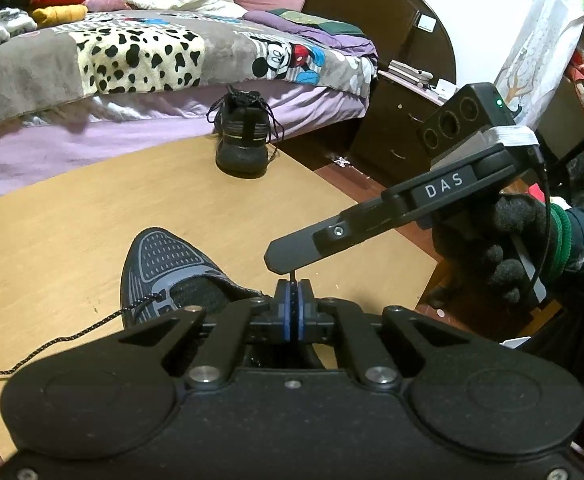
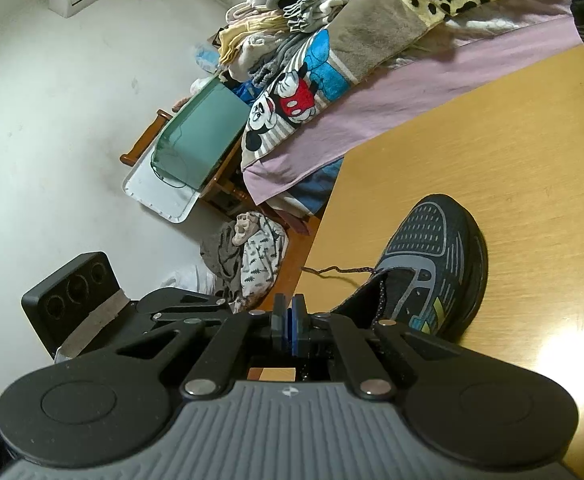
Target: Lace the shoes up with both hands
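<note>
Both views are evenly lit by soft indoor light, and colours are rendered clearly. A bright patch of glare is seen on the wooden table at the lower right of the right wrist view. Strong fisheye bending is shown toward the edges, where the bed is curved. The corners are darkened. Slight softness is noticed at the frame borders.

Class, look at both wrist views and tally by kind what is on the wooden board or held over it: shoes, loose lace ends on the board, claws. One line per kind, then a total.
Shoes: 2, near shoe, far shoe
Loose lace ends: 1, lace
Claws: 2, left claw, right claw
Total: 5
</note>
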A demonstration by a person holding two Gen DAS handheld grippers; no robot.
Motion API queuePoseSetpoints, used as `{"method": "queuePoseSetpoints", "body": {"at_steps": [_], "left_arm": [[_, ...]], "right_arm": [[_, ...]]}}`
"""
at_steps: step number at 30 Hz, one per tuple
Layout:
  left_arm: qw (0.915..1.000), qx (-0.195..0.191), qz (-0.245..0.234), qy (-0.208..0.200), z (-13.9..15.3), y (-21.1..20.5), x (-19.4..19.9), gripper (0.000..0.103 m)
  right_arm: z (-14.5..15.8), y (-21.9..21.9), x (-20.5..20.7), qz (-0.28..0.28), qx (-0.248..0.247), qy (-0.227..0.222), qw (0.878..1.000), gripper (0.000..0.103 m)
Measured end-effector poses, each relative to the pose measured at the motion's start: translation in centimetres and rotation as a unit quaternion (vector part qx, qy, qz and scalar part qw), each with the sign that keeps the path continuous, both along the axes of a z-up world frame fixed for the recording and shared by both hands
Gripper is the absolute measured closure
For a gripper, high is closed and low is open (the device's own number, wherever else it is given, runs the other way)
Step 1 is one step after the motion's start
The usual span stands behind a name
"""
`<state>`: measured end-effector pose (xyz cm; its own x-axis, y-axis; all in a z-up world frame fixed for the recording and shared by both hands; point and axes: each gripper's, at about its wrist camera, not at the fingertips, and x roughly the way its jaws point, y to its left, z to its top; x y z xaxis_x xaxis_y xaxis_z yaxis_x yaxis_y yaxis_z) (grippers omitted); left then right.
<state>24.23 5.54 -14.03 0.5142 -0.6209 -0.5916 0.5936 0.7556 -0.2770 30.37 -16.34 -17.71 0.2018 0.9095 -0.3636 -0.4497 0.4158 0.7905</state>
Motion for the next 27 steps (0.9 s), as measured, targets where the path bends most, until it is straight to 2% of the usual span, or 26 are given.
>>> {"method": "queuePoseSetpoints", "body": {"at_steps": [5,6,10,12,14,20,27], "left_arm": [[0.9984,0.011,0.056,0.003,0.1,1.0,0.8,0.102],[0.9977,0.016,0.065,0.009,-0.2,1.1,1.0,0.102],[0.9947,0.045,0.089,0.024,-1.2,0.5,2.1,0.102],[0.9936,0.057,0.094,0.028,-1.5,-0.1,2.6,0.102],[0.9928,0.065,0.095,0.034,-1.9,-0.6,3.0,0.102],[0.9906,0.084,0.099,0.044,-2.7,-1.7,4.0,0.102],[0.9878,0.096,0.098,0.074,-4.2,-2.7,5.2,0.102]], "right_arm": [[-0.2,-1.3,0.6,-0.052,0.005,0.013,0.999,0.093],[-0.2,-1.5,0.8,-0.062,-0.005,0.008,0.998,0.089],[0.2,-0.4,0.4,-0.056,-0.103,-0.050,0.992,0.085],[-0.1,0.7,0.0,-0.042,-0.133,-0.065,0.988,0.076],[-0.4,1.7,-0.4,-0.030,-0.158,-0.078,0.984,0.072],[-1.0,3.2,-0.8,-0.011,-0.202,-0.098,0.974,0.072],[-1.4,2.8,-0.6,-0.006,-0.196,-0.092,0.976,0.074]]}}
